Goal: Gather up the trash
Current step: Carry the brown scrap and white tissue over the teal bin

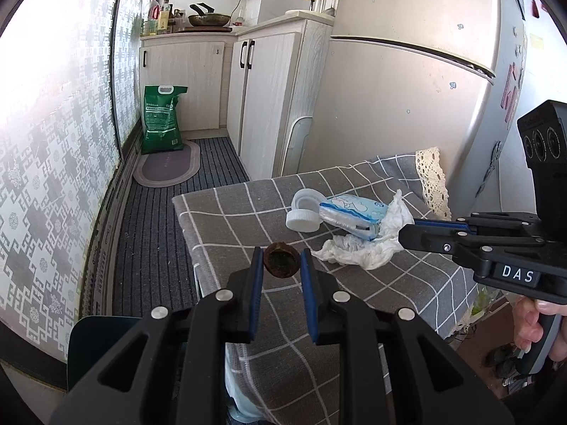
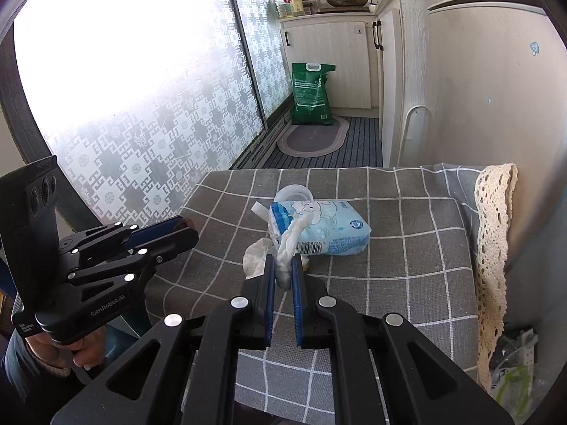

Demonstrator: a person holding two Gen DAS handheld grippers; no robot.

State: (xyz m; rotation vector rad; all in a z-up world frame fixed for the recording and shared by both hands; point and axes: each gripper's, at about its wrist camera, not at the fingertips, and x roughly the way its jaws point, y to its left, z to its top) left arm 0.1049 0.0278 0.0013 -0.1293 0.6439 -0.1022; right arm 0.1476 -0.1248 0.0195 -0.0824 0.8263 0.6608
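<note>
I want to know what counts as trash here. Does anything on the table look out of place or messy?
Yes. A crumpled white tissue sprawls beside the tissue pack, pinched by the right hand-held gripper. The left hand-held gripper brackets a brown husk-like scrap.

Grey cloth with white checks over the tabletop (image 2: 407, 233), cream lace along its edge. A pale blue tissue pack (image 2: 319, 230), white crumpled paper (image 1: 361, 248), white caps (image 1: 303, 219), a dark brown husk (image 1: 281, 264). Black claws, blue pads (image 1: 256, 297). A green sack (image 1: 161, 120) on the grey striped floor.
</note>
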